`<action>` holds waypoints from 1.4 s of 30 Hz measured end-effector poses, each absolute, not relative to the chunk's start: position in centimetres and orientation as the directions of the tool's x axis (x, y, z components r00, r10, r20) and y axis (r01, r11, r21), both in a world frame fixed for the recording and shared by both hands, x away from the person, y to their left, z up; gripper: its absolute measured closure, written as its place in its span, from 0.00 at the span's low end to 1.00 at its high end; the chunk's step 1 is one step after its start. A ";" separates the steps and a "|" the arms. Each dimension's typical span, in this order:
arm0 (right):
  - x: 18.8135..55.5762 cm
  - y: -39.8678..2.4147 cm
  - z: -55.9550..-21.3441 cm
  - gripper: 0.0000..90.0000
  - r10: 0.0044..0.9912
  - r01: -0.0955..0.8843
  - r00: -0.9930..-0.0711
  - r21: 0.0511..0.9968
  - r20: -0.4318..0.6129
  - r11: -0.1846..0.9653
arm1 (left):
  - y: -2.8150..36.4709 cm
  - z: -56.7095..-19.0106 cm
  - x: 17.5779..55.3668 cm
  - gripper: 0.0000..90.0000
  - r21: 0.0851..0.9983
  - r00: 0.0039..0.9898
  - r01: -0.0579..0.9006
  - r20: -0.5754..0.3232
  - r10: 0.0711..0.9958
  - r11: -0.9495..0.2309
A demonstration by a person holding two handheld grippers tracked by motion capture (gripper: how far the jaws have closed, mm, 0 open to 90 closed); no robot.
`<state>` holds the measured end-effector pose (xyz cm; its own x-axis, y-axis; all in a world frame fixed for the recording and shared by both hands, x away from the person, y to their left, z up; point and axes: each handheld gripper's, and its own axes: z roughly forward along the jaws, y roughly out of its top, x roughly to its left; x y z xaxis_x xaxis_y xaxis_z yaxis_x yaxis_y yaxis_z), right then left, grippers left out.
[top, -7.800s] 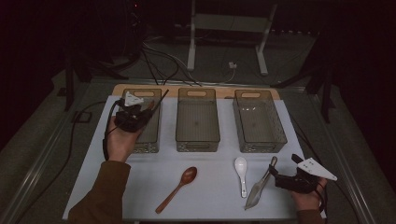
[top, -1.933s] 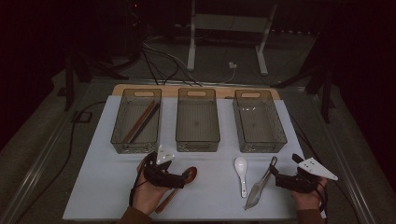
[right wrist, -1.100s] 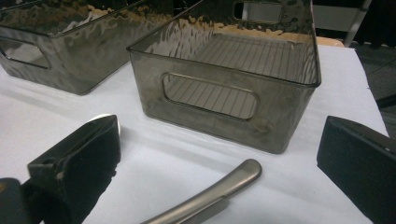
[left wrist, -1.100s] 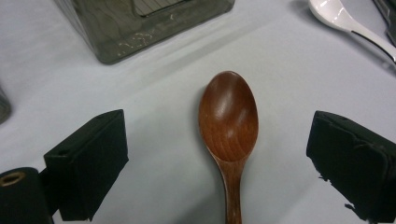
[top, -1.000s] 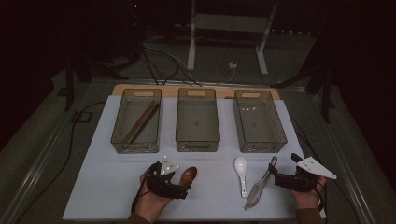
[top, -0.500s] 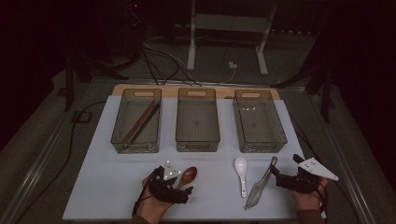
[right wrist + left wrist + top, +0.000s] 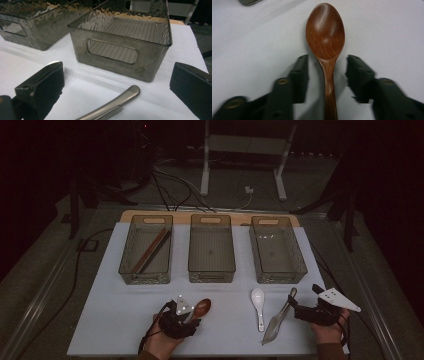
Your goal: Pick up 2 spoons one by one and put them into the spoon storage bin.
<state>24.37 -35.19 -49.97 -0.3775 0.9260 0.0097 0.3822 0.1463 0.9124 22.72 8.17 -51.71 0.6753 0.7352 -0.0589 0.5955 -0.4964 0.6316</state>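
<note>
On the bench's near edge, the left hand-held gripper [image 7: 327, 75] straddles the neck of the wooden spoon [image 7: 325, 37], which lies flat on the white mat [image 7: 100, 320]; its jaws have just been closing, yet a gap remains on both sides. The right hand-held gripper [image 7: 117, 85] gapes wide, empty, over the metal handle [image 7: 117, 100] near a bin [image 7: 130, 42].
</note>
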 end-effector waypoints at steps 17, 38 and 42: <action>24.3 -35.2 -50.1 0.00 0.928 0.389 -0.372 0.909 0.005 0.151 | 8.6 -51.3 23.7 0.93 0.613 0.675 0.592 -0.022 0.737 -0.523; 24.4 -35.3 -50.0 0.00 0.928 0.385 -0.372 0.910 0.004 0.151 | 8.3 -50.4 24.4 0.93 0.639 0.681 0.567 -0.009 0.732 -0.520; 24.3 -35.3 -50.0 0.00 0.928 0.385 -0.372 0.911 0.005 0.149 | 8.3 -49.9 24.5 0.93 0.648 0.682 0.562 -0.011 0.731 -0.514</action>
<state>24.31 -35.34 -50.03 -0.3717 0.9284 0.0047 0.3847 0.1494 0.9109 24.47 8.30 -49.92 0.6820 0.7313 -0.0108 0.5615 -0.5141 0.6483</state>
